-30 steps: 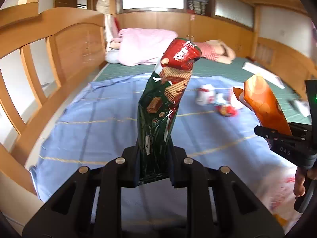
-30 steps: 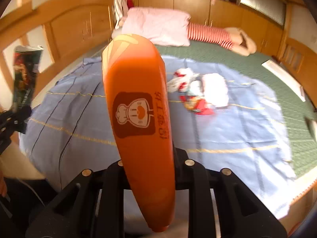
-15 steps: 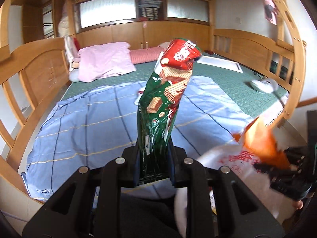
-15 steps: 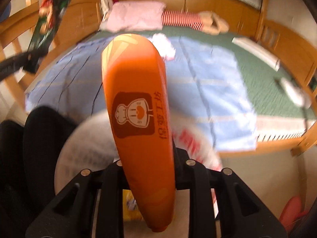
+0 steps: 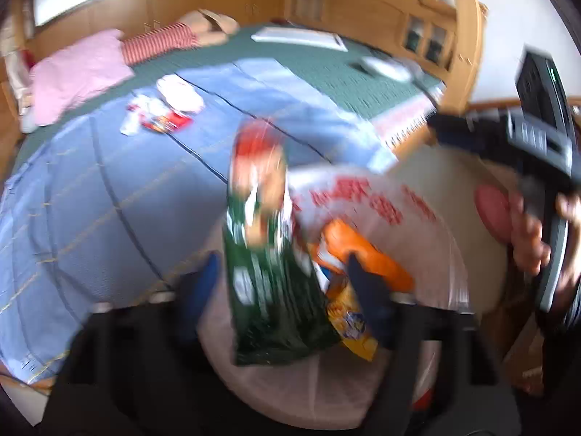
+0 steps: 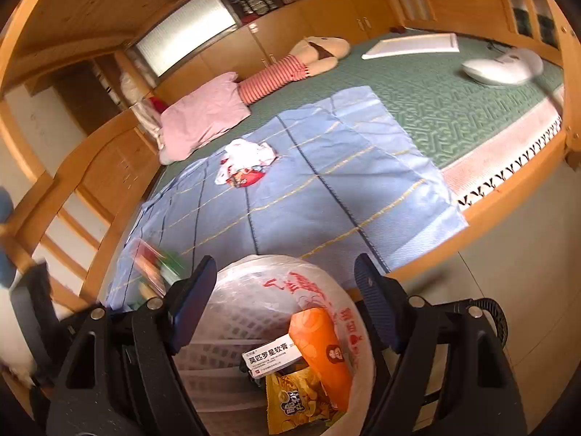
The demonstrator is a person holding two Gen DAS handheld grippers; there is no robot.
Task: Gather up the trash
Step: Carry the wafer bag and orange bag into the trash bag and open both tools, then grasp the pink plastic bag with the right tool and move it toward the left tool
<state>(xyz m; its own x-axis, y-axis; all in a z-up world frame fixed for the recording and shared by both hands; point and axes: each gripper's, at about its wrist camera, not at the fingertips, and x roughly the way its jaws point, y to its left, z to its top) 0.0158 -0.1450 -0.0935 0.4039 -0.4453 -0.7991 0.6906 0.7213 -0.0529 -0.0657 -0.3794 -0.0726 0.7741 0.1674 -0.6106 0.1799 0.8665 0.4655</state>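
Note:
My left gripper (image 5: pixel 283 276) is open over the white bin with its printed bag liner (image 5: pixel 428 218); the green wafer wrapper (image 5: pixel 272 279) is loose between the spread fingers, blurred. My right gripper (image 6: pixel 283 279) is open and empty above the same bin (image 6: pixel 254 301). The orange wrapper (image 6: pixel 319 348) lies inside the bin beside a yellow chip bag (image 6: pixel 294 403) and a small white box (image 6: pixel 272 356); it also shows in the left wrist view (image 5: pixel 363 254). More wrappers (image 6: pixel 247 167) lie on the blue sheet (image 6: pixel 308 200).
The bin stands on the floor at the bed's wooden edge (image 6: pixel 508 196). A pink pillow (image 6: pixel 203 116), a striped plush toy (image 6: pixel 290 65) and a white board (image 6: pixel 410 45) lie on the green mat. A wooden bed rail (image 6: pixel 72 196) is at the left.
Both grippers have swung from the bed to above the bin. The right gripper opened and the orange wrapper dropped in. The left gripper opened and the green wrapper is coming free.

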